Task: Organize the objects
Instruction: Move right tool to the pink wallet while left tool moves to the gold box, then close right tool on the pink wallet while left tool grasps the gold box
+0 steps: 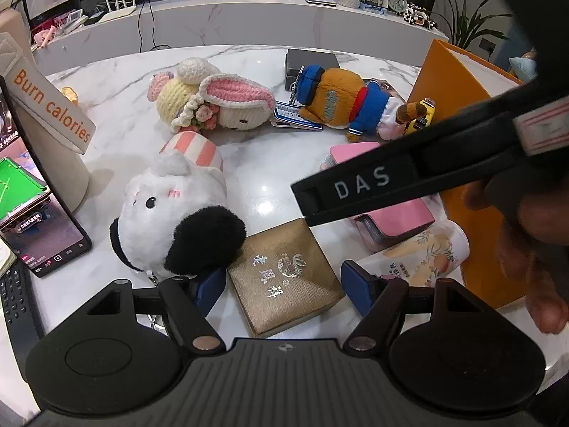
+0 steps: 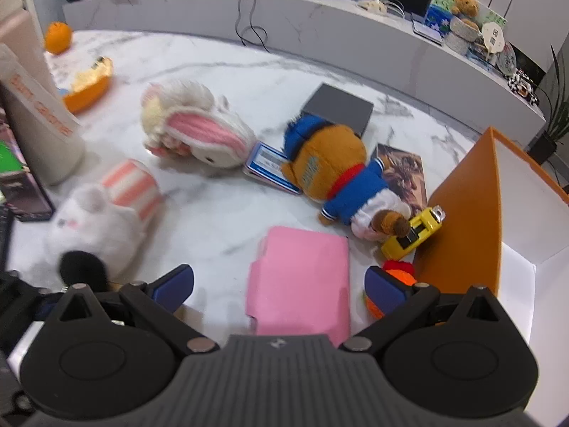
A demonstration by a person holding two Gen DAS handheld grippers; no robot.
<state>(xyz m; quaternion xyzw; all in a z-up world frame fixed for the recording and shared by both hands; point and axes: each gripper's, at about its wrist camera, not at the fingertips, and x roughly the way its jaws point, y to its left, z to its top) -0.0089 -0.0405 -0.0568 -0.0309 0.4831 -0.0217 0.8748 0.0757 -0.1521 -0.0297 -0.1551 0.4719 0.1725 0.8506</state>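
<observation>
Held left claw [image 1: 284, 288] spread astride gold box [image 1: 284, 270], tips just beside two opposite corners; could not make out any firm press on it. Noted gold box lying flat on marble table [image 1: 263, 163], turned cornerwise to that claw, with white plush dog [image 1: 170, 213] crowding the left fingertip [image 1: 209, 286]. Judged the left hand's claw far the nearer to this box, and little left to do there beyond closing and lifting. Farther right, held right claw [image 2: 281, 288] wide apart over pink case [image 2: 298, 277], neither tip touching it. Saw pink case flat on the table, long axis running straight away from that claw, narrow width between the tips; judged it well lined up for a pinch across the short way. Rightmost, saw orange carton [image 2: 458, 206] standing open, white inside, nothing visible in the part shown. Noted yellow toy truck [image 2: 412, 231] outside, against the carton's wall, beside brown plush bear [image 2: 330, 167]. Judged the carton a likely destination, just right of the right claw.
</observation>
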